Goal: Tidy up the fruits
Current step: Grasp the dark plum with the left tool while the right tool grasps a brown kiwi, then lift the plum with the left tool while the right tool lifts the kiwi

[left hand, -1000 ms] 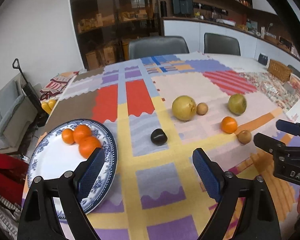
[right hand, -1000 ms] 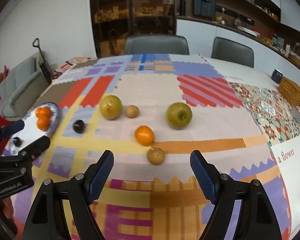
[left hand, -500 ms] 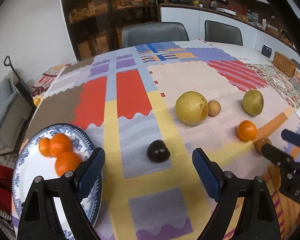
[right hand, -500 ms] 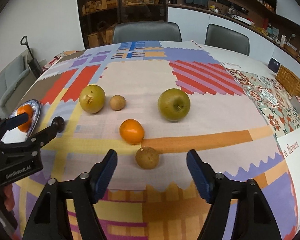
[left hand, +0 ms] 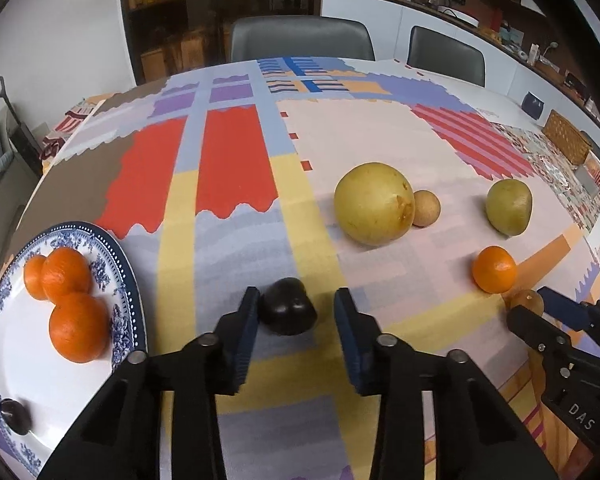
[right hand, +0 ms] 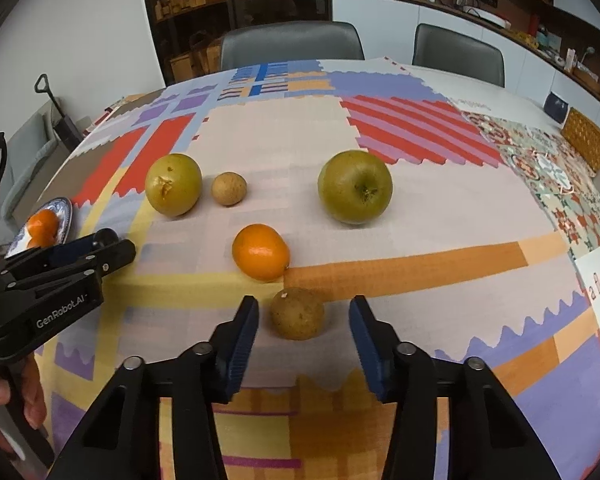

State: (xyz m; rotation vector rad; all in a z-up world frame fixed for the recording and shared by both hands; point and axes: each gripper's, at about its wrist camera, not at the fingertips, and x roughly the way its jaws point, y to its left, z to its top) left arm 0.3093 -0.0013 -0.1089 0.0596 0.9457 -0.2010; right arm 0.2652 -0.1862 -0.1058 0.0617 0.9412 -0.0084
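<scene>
A patchwork tablecloth (left hand: 236, 168) is spread across the frame's middle. Two grey chairs (right hand: 292, 46) are seen at the top, a wicker basket (right hand: 588, 140) at the right edge, shelves (left hand: 220, 20) behind.

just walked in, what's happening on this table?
A person with a gripper in each hand is sorting fruit on a patchwork tablecloth. The left gripper is open around a dark plum, its left pad about touching it and the right one apart. The right gripper is open around a small brown fruit, not touching. The blue-and-white plate holds three oranges and another dark fruit. One orange, two large green-yellow fruits and another brown one lie loose.
</scene>
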